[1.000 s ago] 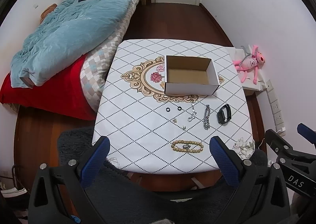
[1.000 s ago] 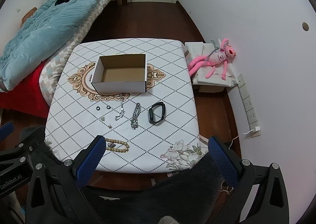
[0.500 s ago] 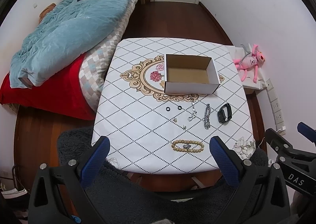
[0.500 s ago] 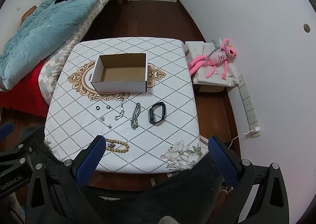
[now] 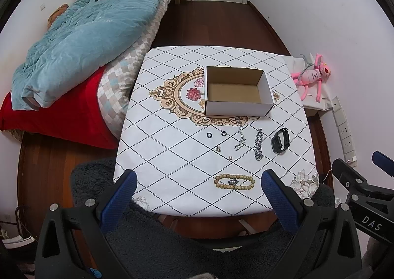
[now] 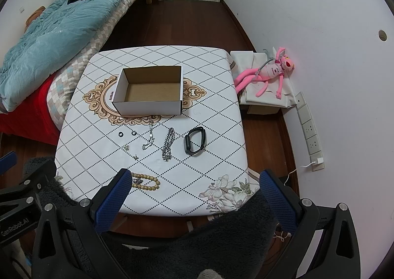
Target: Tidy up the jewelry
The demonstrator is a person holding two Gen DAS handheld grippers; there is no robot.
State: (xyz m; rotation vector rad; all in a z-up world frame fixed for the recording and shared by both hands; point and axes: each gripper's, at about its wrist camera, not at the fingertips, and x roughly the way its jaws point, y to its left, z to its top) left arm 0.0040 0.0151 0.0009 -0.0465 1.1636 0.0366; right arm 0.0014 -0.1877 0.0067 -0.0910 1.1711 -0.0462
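Both grippers hang back over the near edge of the table (image 5: 172, 156), fingers spread wide with nothing between them: the left gripper (image 5: 198, 188) and the right gripper (image 6: 195, 186).

All the jewelry sits loose on the tablecloth, in front of the open cardboard box (image 5: 237, 90), which has nothing in it. Laid out in a rough row: two small black rings (image 5: 216, 134), a thin silver chain (image 5: 240, 137), a chunkier silver chain (image 5: 258, 144), and a black band (image 5: 280, 140). A couple of tiny earrings (image 5: 223, 152) lie a bit nearer. Closest to the edge is the wooden bead bracelet (image 5: 234, 181).

The left view shows that bracelet whole. In the right view its left end is hidden behind the gripper's left finger, so only part of the bracelet (image 6: 147, 181) shows. The right view also gets the pink plush toy (image 6: 268, 73) and the wall sockets (image 6: 309, 131) more clearly.

A bed with a blue quilt (image 5: 86, 38) runs along the table's left side, and a dark fuzzy cushion (image 5: 172, 249) covers the foreground.
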